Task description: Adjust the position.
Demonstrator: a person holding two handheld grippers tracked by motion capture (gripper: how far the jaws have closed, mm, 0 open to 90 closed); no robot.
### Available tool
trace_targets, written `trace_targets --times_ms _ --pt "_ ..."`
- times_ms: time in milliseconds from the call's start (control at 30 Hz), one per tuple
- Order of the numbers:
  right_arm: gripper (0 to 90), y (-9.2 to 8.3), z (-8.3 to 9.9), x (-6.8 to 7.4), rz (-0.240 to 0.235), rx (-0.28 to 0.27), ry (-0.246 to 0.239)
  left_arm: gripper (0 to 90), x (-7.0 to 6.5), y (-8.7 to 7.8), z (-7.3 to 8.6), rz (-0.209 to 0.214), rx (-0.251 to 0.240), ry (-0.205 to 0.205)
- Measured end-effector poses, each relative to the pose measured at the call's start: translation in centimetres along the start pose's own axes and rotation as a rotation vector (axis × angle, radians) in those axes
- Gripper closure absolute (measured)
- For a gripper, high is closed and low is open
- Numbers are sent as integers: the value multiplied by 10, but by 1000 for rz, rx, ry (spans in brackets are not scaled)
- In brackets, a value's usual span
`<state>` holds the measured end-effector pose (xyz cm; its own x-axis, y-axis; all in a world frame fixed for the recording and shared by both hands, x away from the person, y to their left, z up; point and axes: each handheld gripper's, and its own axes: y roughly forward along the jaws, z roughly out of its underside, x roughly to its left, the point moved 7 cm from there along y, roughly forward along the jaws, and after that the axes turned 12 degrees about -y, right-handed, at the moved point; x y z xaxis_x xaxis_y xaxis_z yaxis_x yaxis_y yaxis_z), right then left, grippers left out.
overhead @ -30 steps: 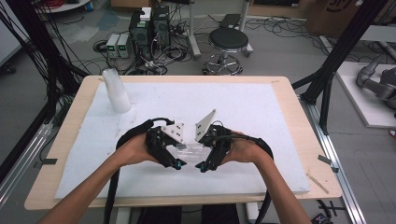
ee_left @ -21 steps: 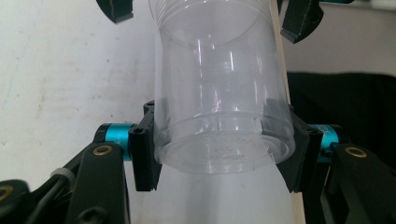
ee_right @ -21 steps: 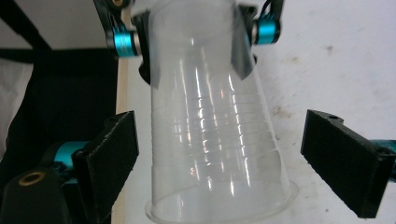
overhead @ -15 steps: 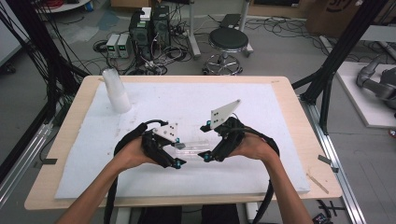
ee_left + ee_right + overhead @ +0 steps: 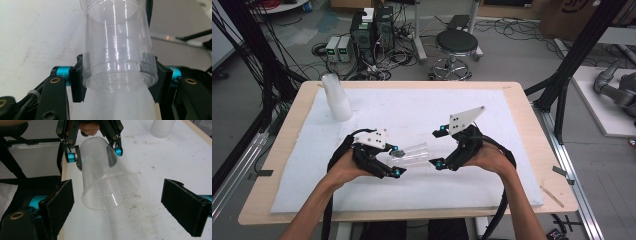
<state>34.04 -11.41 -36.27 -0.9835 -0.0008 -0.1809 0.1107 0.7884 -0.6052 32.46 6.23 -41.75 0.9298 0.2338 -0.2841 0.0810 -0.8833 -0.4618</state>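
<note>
A clear plastic cup (image 5: 414, 152) lies level above the white mat, its rim toward the right. My left gripper (image 5: 397, 160) is shut on the cup's base. In the left gripper view the pads (image 5: 77, 82) press both sides of the cup (image 5: 117, 50) near its bottom. My right gripper (image 5: 439, 146) stands open just right of the rim, touching nothing. The right gripper view has the cup (image 5: 107, 177) with its mouth facing me, the left gripper (image 5: 95, 152) behind it, and my own right gripper (image 5: 125, 205) with its jaws spread wide and short of the rim.
A stack of white cups (image 5: 336, 97) stands upright at the mat's far left, also as the stack (image 5: 162, 127). The white mat (image 5: 512, 125) covers a wooden table (image 5: 532, 115). A stool (image 5: 455, 42) and computer boxes (image 5: 372, 27) sit beyond the far edge.
The two grippers have drawn apart. The right one moved right and rose, its grey plate now tilted up. The left one slid a little left and down with the cup.
</note>
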Motion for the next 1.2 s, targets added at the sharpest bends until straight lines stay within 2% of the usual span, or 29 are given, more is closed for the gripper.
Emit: trace_targets --times_ms 100,333,400,467,533,800,933,1200 --pt "113 0 1 1 7 -36 17 415 1 -3 1 12 -64 -1" --pt "113 2 4 3 19 -148 51 414 1 -9 0 65 -266 -15" --pt "113 3 4 4 27 -179 64 414 0 -9 -1 79 -296 -17" --pt "113 4 4 5 27 -203 70 415 -2 -10 -2 103 -357 -11" --pt "113 6 4 7 32 -222 70 415 -3 -10 -3 115 -382 -9" --pt "114 12 3 9 37 -303 76 415 -4 -9 -3 133 -401 -2" --pt "113 15 2 11 26 -328 95 415 -4 -8 -4 135 -402 3" --pt "114 24 -2 12 12 -359 86 415 -10 0 -10 155 -393 30"
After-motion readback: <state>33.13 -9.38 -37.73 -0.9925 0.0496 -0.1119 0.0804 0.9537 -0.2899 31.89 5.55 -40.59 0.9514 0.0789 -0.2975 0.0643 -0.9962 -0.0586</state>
